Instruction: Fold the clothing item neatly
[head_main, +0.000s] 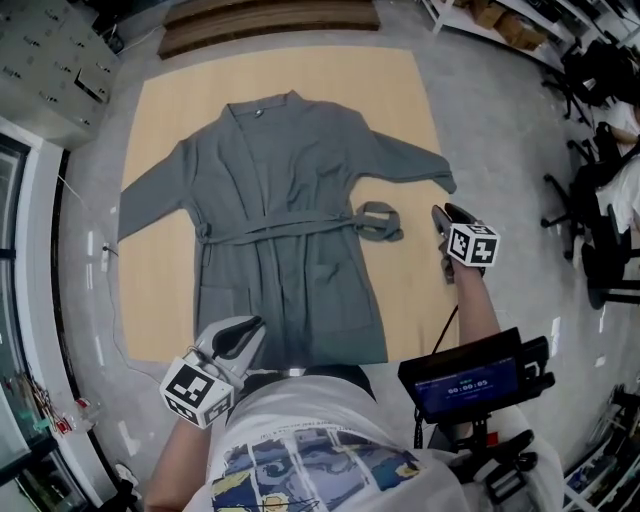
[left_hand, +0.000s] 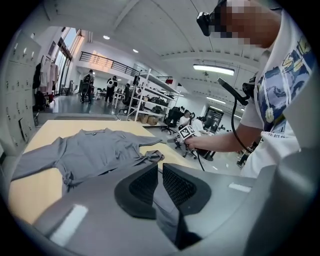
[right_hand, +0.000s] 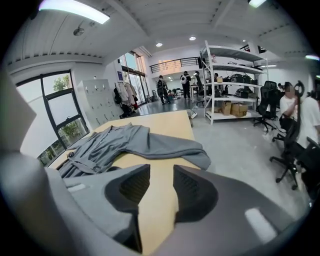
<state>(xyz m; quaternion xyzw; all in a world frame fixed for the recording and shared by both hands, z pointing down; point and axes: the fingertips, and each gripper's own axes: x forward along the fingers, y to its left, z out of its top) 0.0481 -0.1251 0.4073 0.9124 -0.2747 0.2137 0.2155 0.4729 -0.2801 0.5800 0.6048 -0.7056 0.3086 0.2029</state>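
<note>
Closest to me, the person in a printed white T-shirt (head_main: 300, 440) stands at the six o'clock edge of the tan surface (head_main: 170, 110). A small dark screen (head_main: 465, 385) is mounted at about four o'clock from them.

The left tongs (head_main: 256, 326) (left_hand: 160, 172) hang over the lower part of the grey robe (head_main: 275, 200) (left_hand: 95, 150) (right_hand: 115, 142), near its hem at seven o'clock. Their jaws are narrowed to a thin slit. Grey cloth shows beyond the slit, but nothing is pinched in it. I cannot tell whether the tips touch the fabric.

The right tongs (head_main: 443, 213) (right_hand: 161, 172) are out at three o'clock from the robe, over bare surface. They are just below the cuff of the sleeve (head_main: 410, 160) on that side. Their jaws stand moderately apart, and only bare wood shows in the gap.

The robe lies flat and face up in the middle of the surface, with its collar at twelve o'clock and its hem at six. One sleeve slants out toward eight o'clock and the other reaches toward three. A belt (head_main: 290, 228) is tied across the waist, and its loose end (head_main: 378, 222) is bunched at three o'clock, between the robe's body and the right tongs.

Beyond the surface is grey floor, with black office chairs (head_main: 590, 200) at two to three o'clock. At the far end stand white metal shelving (right_hand: 235, 80) holding boxes, pale lockers (right_hand: 100, 102) by the windows, and a few people.
</note>
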